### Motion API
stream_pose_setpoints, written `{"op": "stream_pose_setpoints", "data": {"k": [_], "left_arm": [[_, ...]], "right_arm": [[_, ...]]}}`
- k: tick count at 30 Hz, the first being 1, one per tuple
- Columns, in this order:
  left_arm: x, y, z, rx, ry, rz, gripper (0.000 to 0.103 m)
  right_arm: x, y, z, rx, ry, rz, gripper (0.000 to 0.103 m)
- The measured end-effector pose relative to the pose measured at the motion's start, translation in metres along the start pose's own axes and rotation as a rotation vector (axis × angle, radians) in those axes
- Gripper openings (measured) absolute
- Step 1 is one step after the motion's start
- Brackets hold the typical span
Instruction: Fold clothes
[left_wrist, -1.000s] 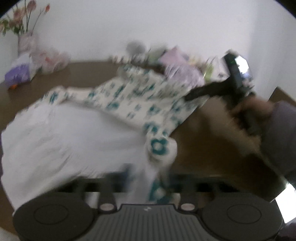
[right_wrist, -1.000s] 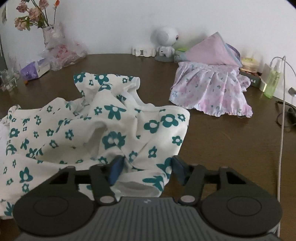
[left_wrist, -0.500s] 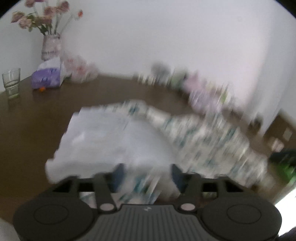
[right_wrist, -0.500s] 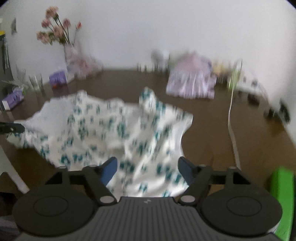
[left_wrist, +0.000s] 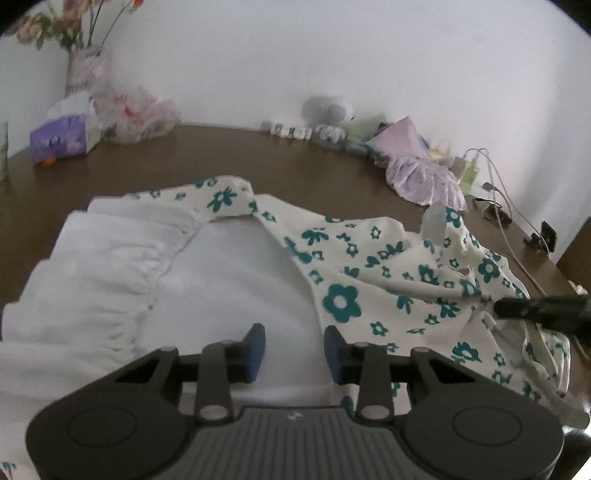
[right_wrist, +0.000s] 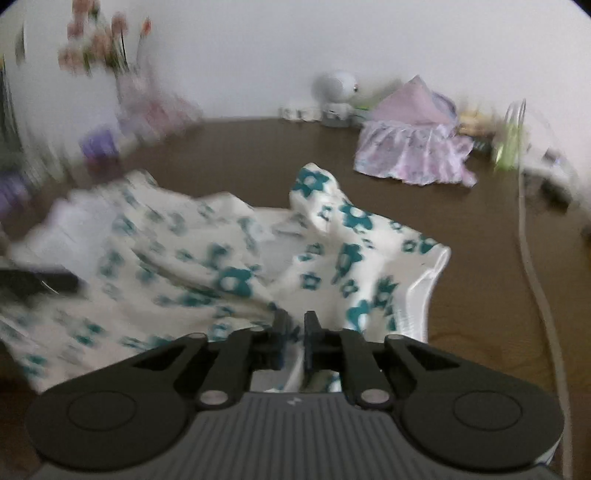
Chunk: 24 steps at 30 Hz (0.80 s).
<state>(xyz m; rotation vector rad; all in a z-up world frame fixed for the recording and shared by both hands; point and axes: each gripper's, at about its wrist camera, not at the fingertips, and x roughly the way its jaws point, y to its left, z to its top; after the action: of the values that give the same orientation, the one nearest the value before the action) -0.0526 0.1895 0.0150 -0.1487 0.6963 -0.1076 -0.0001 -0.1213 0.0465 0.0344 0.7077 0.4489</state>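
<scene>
A white dress with teal flowers (left_wrist: 369, 273) lies rumpled on the brown table (left_wrist: 221, 155), its plain white lining (left_wrist: 122, 266) turned up at the left. My left gripper (left_wrist: 294, 350) is open just above the lining, with nothing pinched between its blue pads. My right gripper (right_wrist: 295, 332) is shut on a fold of the floral dress (right_wrist: 332, 258) at its near edge. In the left wrist view the right gripper's dark fingers (left_wrist: 535, 314) bite the cloth at the right. The left gripper's finger (right_wrist: 37, 282) shows blurred at the left edge of the right wrist view.
A folded pink garment (right_wrist: 413, 155) lies at the back right beside a white toy robot (right_wrist: 336, 88) and a green bottle (right_wrist: 511, 147). A cable (right_wrist: 532, 266) runs along the right side. A flower vase (left_wrist: 83, 70), a tissue pack (left_wrist: 62, 136) and a plastic bag (left_wrist: 136, 114) stand back left.
My right gripper, open before, has shut on the dress's near fold. The left gripper swung across the dress and now rests open over the white lining.
</scene>
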Motion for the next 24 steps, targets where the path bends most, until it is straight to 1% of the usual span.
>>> {"op": "stream_pose_setpoints", "data": {"k": [1,2,5,7,8,9,11,13,15,16,17,18,19,20,21,22,24], "left_arm": [[-0.001,0.002,-0.001,0.008,-0.007,-0.01,0.033],[-0.001,0.004,-0.002,0.02,-0.015,-0.021,0.034],[-0.003,0.004,-0.003,0.029,-0.024,-0.034,0.035],[-0.003,0.005,-0.007,0.037,-0.038,-0.038,0.034],[-0.004,0.005,-0.009,0.05,-0.047,-0.036,0.034],[-0.005,0.003,-0.01,0.063,-0.054,-0.031,0.033],[-0.005,0.001,-0.013,0.084,-0.069,-0.012,0.029],[-0.006,0.0,-0.014,0.076,-0.077,-0.009,0.029],[-0.014,0.005,-0.01,0.072,-0.058,-0.032,0.03],[-0.018,0.008,-0.007,0.07,-0.048,-0.044,0.03],[-0.033,0.017,-0.008,0.079,-0.083,-0.085,0.035],[-0.05,0.026,-0.009,0.089,-0.121,-0.128,0.042],[-0.064,0.035,-0.013,0.111,-0.145,-0.166,0.064],[-0.08,0.045,-0.019,0.156,-0.156,-0.202,0.079],[-0.096,0.054,-0.026,0.202,-0.166,-0.237,0.082],[-0.109,0.062,-0.034,0.237,-0.157,-0.249,0.082],[-0.124,0.074,-0.047,0.266,-0.102,-0.234,0.081]], "right_arm": [[-0.002,-0.001,0.004,0.012,-0.017,0.016,0.035],[0.005,0.0,0.008,-0.004,-0.022,-0.022,0.05],[0.023,0.003,0.02,-0.057,-0.029,-0.125,0.051],[0.039,0.008,0.021,-0.109,0.002,-0.141,0.034],[0.047,0.011,0.021,-0.134,0.017,-0.149,0.011],[0.051,0.011,0.023,-0.142,0.022,-0.155,0.004],[0.052,-0.008,0.029,-0.068,0.002,-0.173,0.004],[0.048,-0.02,0.032,-0.026,-0.001,-0.144,0.006],[0.025,-0.014,0.03,-0.029,-0.026,-0.076,0.012],[0.009,-0.004,0.026,-0.073,-0.053,-0.046,0.017],[-0.011,0.005,0.018,-0.127,-0.074,-0.011,0.037],[-0.027,0.011,0.008,-0.178,-0.072,0.034,0.06],[-0.042,0.017,-0.002,-0.23,-0.069,0.078,0.063],[-0.056,0.022,-0.013,-0.281,-0.063,0.116,0.064],[-0.066,0.024,-0.024,-0.325,-0.055,0.137,0.064],[-0.075,0.024,-0.035,-0.357,-0.054,0.15,0.064],[-0.089,0.021,-0.052,-0.384,-0.041,0.181,0.064]]}}
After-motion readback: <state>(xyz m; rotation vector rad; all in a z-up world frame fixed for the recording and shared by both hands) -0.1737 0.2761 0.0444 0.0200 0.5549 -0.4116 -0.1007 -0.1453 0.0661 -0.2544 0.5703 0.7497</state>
